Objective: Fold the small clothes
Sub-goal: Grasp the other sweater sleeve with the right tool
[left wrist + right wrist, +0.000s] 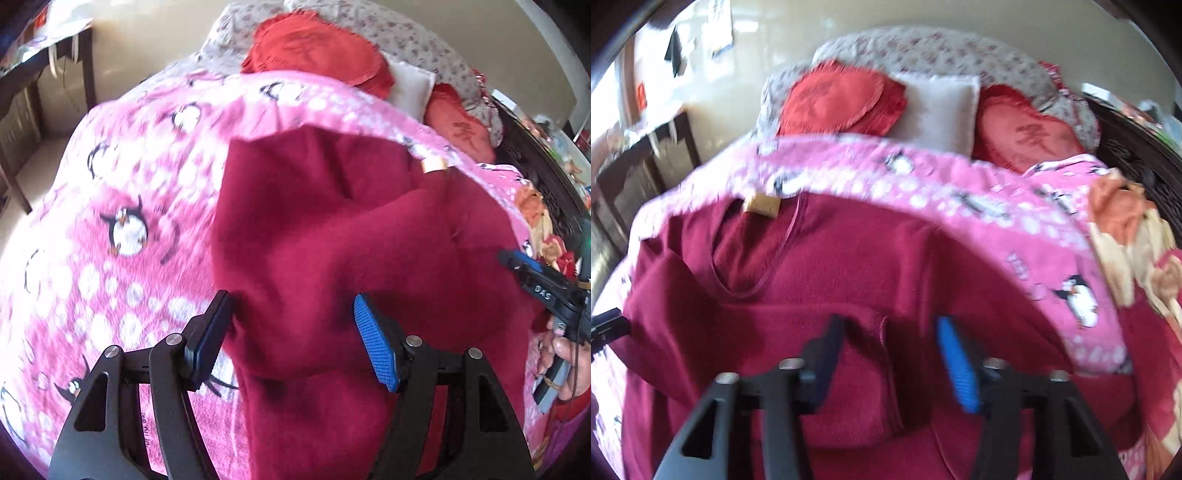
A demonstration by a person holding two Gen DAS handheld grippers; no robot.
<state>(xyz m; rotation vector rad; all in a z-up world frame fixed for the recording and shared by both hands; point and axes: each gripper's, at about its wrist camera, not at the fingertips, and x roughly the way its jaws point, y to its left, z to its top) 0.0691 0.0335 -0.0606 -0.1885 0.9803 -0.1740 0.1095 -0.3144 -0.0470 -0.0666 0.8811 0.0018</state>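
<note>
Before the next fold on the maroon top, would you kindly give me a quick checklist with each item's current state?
1. Left gripper open: ok, jaws wide apart.
2. Right gripper open: ok, jaws apart.
3. Top on the blanket: ok.
4. Top lying flat: not ok; a fold is bunched up in the left wrist view.
5. Neckline and label in view: ok, at the far edge.
6. Cloth caught between either jaws: cannot tell, both views blurred.
</note>
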